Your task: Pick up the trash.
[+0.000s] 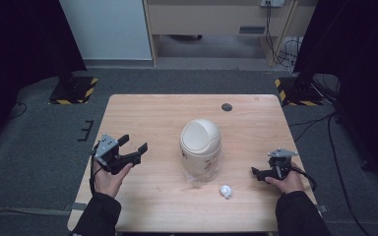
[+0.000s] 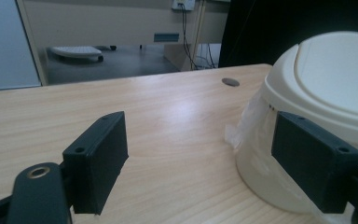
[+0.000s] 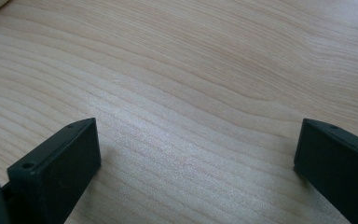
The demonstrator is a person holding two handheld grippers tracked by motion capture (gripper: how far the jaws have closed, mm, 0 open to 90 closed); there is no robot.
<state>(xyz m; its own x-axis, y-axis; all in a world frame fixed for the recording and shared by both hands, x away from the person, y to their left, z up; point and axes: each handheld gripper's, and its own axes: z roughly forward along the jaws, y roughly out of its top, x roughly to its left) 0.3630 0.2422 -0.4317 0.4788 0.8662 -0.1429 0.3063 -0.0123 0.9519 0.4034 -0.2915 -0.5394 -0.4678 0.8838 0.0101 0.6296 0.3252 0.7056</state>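
Two grippers, jaws wide, nothing held | left gripper (image 1: 134, 143) lifted, aimed toward bin (image 1: 200, 146), likely to steady it | right gripper (image 1: 262, 173) low over desk (image 1: 147, 118), near paper ball (image 1: 226, 191), probably the pickup | bin mid-desk: cream plastic, domed swing lid, clear crinkly liner | ball white, crumpled, front of bin | desk pale woodgrain

Black sleeves, black grippers (image 1: 128, 147) (grey plates, screwed jaws).
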